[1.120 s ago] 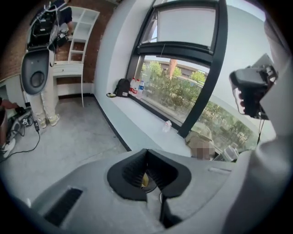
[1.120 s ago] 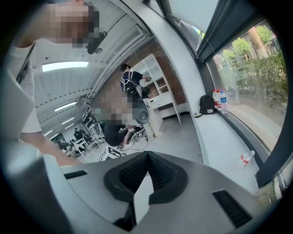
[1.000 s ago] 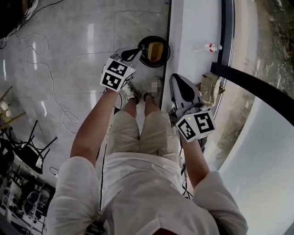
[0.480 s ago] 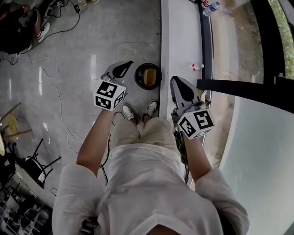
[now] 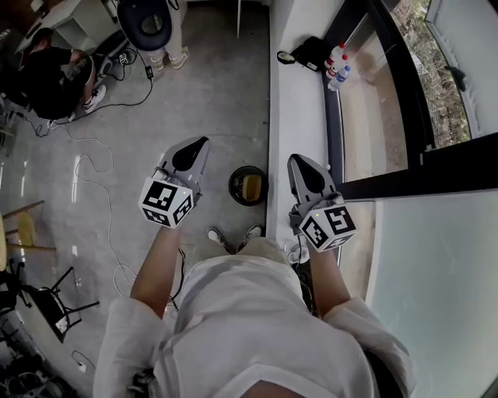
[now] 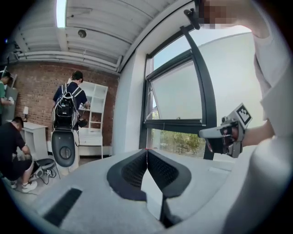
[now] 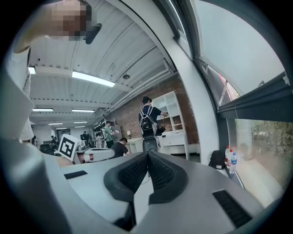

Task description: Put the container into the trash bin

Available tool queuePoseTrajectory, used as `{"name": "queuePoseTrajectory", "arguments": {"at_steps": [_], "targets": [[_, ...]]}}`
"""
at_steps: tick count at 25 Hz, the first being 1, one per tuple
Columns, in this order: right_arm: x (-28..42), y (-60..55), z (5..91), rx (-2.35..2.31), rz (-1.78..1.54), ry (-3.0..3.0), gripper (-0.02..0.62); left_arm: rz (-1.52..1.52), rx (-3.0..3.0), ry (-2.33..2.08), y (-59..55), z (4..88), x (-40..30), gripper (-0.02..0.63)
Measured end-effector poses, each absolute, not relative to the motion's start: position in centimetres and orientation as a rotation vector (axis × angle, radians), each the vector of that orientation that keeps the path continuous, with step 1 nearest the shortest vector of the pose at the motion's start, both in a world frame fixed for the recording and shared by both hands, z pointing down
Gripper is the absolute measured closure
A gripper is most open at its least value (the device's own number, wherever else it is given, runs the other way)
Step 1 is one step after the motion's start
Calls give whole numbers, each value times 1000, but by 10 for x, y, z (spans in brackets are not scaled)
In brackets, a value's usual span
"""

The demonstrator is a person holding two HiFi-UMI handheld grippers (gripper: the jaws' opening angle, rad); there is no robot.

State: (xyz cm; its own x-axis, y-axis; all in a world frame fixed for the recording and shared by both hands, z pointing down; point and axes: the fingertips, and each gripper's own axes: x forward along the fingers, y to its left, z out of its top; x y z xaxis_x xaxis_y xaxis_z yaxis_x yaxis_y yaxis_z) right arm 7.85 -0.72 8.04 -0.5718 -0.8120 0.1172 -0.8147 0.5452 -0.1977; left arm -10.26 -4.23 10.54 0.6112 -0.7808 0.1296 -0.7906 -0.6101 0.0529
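Note:
A round black trash bin (image 5: 236,186) stands on the floor far below, between my two grippers and just ahead of the person's shoes. A yellow container (image 5: 251,187) lies inside it. My left gripper (image 5: 201,143) is held high at the bin's left, its jaws shut with nothing between them. My right gripper (image 5: 296,159) hangs at the bin's right, over the white ledge, also shut and empty. In the left gripper view the closed left gripper (image 6: 147,152) points level toward a window, with the right gripper (image 6: 223,135) beside it. In the right gripper view the closed right gripper (image 7: 148,155) points into the room.
A white window ledge (image 5: 299,101) runs along the right, with bottles (image 5: 336,62) and a black bag (image 5: 311,50) on it. Cables (image 5: 93,179) trail across the grey floor. People (image 5: 47,70) are at the far left, a chair (image 5: 148,23) ahead, and stools (image 5: 47,299) at the lower left.
Both grippers have risen well above the floor and tipped toward level, staying shut. The bin with the yellow container now looks smaller and farther below as the view lifted.

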Motion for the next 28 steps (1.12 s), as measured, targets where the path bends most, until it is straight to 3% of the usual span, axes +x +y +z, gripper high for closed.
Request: {"name": "queuePoseTrajectory", "arguments": {"at_steps": [13,28], "targets": [[130,-17,28,1539,251,-2720,594,-217,2825,-1681,4,-45,-170,588],[134,5,5,1554,200,-2691,594,-269,2667,-1869,57,-42,-225,588]]}}
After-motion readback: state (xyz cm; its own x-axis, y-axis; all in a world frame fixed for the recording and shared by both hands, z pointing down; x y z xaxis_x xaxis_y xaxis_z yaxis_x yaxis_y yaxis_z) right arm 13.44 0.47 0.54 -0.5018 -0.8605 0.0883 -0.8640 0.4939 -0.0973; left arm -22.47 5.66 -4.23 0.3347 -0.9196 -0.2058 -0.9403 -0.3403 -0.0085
